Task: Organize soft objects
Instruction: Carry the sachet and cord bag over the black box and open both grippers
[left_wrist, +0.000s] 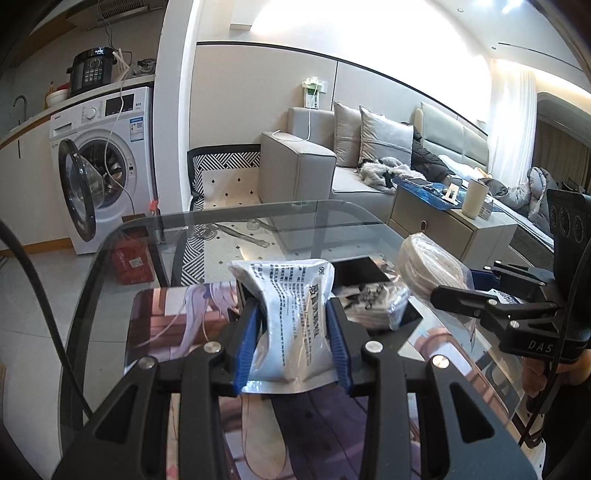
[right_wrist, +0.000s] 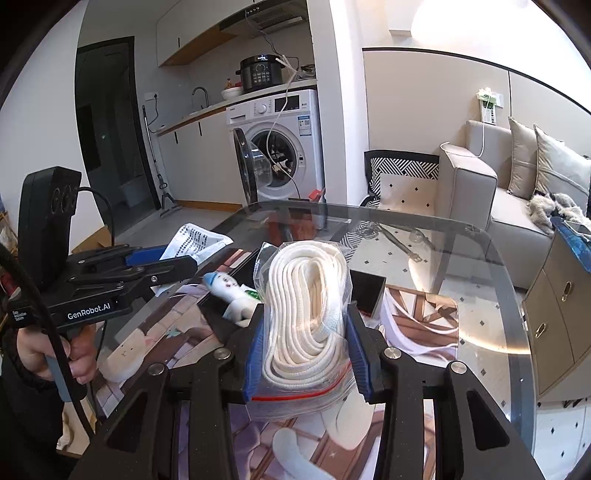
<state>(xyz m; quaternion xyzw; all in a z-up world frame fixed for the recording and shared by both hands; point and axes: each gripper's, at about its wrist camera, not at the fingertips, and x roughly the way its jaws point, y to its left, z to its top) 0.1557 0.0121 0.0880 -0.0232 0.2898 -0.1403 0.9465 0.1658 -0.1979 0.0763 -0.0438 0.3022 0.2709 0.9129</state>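
Observation:
My left gripper (left_wrist: 293, 314) is shut on a grey printed soft pouch (left_wrist: 291, 317) and holds it above the picture mat (left_wrist: 166, 317) on the glass table. My right gripper (right_wrist: 306, 328) is shut on a clear zip bag of white rope (right_wrist: 308, 314), also held above the table. In the left wrist view the right gripper (left_wrist: 454, 295) shows at the right with the rope bag (left_wrist: 428, 266). In the right wrist view the left gripper (right_wrist: 162, 264) shows at the left with the pouch (right_wrist: 192, 242). A black box (left_wrist: 360, 271) holds a patterned soft item in plastic (left_wrist: 380, 304). A small white soft toy (right_wrist: 231, 291) lies in the box.
The glass table's (right_wrist: 424, 225) far edge is rounded. Beyond it stand a washing machine (left_wrist: 107, 162) with its door open, a grey sofa (left_wrist: 332, 162) and a low cabinet (left_wrist: 443, 221) with a cup. A red box (left_wrist: 131, 262) sits on the floor.

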